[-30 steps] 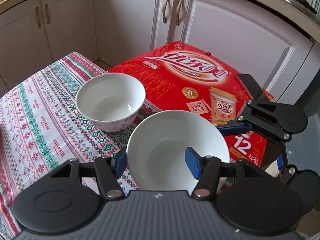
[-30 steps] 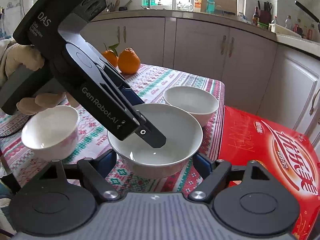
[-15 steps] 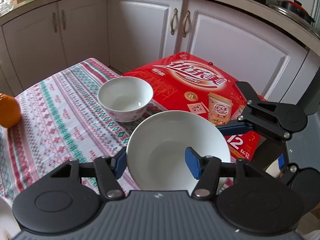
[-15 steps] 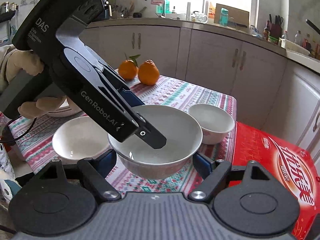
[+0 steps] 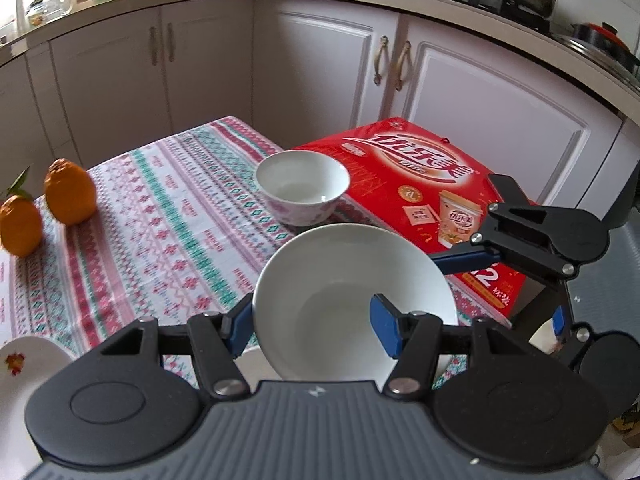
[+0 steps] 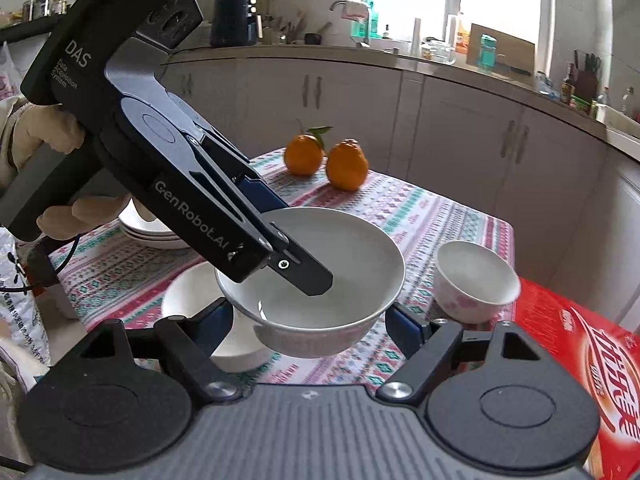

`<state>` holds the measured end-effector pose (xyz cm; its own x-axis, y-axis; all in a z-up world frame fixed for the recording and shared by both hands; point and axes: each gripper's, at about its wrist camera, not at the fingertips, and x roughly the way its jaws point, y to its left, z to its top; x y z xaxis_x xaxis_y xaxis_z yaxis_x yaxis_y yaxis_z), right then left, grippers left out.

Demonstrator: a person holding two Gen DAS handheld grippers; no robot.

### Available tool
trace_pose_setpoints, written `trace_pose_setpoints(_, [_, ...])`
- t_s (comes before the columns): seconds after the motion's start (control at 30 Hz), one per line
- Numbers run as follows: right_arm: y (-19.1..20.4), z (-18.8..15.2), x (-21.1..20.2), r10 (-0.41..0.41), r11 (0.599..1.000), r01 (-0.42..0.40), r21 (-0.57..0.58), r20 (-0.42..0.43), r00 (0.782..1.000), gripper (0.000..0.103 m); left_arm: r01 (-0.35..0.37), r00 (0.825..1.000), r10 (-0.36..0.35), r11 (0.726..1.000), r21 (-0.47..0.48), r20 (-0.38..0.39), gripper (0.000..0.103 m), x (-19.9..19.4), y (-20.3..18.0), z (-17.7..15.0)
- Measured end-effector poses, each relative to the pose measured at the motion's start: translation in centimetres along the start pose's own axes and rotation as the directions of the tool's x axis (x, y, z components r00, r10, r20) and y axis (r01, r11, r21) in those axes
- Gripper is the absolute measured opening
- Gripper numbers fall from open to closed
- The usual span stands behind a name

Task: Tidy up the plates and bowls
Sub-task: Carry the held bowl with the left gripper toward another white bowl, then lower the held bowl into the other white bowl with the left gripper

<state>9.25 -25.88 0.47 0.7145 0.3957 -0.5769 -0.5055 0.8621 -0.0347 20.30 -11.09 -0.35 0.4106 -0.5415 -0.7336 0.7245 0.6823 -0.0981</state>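
A plain white bowl [image 5: 356, 304] is held in the air above the table. My left gripper [image 5: 312, 324] is shut on its near rim, one finger inside and one outside; this shows in the right wrist view [image 6: 288, 264]. My right gripper [image 6: 310, 330] is open, its blue pads on either side of the same bowl [image 6: 332, 284], without clear contact. A second white bowl [image 6: 224, 340] sits on the table just below. A small pink-patterned bowl [image 5: 302, 186] [image 6: 476, 284] stands near the table edge. Stacked plates [image 6: 148, 230] lie at the left.
Two oranges [image 5: 48, 204] [image 6: 326, 158] sit on the patterned tablecloth [image 5: 168, 208]. A red box [image 5: 420, 184] lies beside the table at the right. A white plate with a flower print [image 5: 20, 376] is at the lower left. Cabinets and a counter stand behind.
Both grippers have risen and drawn back with the white bowl. The small patterned bowl now looks farther off, and the oranges and the second bowl below have come into view.
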Motion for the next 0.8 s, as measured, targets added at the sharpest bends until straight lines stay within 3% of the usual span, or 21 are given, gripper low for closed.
trace_pose_setpoints(0.33, [1.7, 0.3, 2.8, 0.068, 0.998, -0.067, 0.018, -0.046, 0.997, 0.087, -0.021, 1.000, 0.021, 0.999, -0.048, -0.008, 0.060, -1.3, 2.1, -2.0])
trace_pose_setpoints(0.8, [3.4, 0.5, 4.3, 0.093, 0.996, -0.093, 0.004, -0.091, 0.991, 0.086, -0.019, 0.999, 0.016, 0.994, -0.107, -0.028, 0.060, -0.8, 4.1, -4.2])
